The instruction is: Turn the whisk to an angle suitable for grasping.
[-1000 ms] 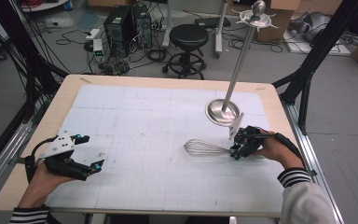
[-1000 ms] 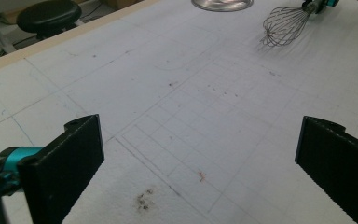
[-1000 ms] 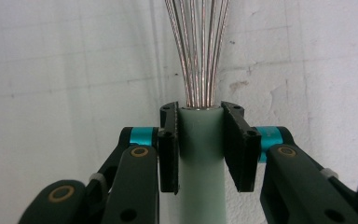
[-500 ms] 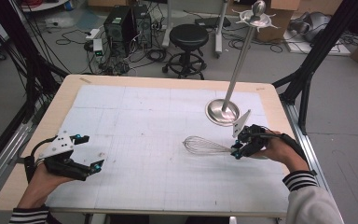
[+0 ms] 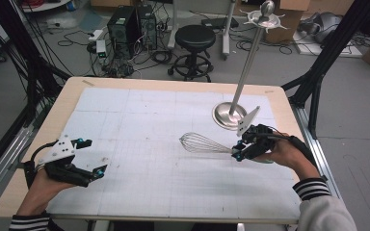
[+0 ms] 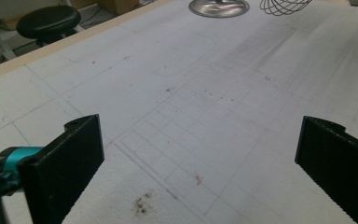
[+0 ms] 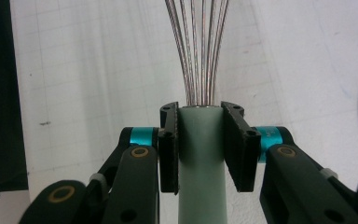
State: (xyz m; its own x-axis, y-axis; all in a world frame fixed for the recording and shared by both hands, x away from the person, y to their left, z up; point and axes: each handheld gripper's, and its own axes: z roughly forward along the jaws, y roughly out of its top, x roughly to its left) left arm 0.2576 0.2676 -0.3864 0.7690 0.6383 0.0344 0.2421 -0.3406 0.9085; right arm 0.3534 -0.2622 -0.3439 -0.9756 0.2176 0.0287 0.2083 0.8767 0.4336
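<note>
Steel wires of the whisk (image 5: 201, 143) fan out leftward over the desk's white mat (image 5: 164, 144); the right hand-held gripper (image 5: 240, 151) clamps its pale green handle (image 7: 200, 154), seen close in the right gripper view. Nearby stands a metal stand (image 5: 229, 115). The left hand-held gripper (image 5: 89, 159) gapes empty.

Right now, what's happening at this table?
A person works at the table with a hand-held gripper in each hand. The right gripper is shut on the pale green handle of a wire whisk, its loops pointing toward the middle of the table. Just beyond it stands a metal stand with a round base and a hook ring on top. The left gripper sits low near the table's near left edge, jaws wide apart with nothing between them.
</note>
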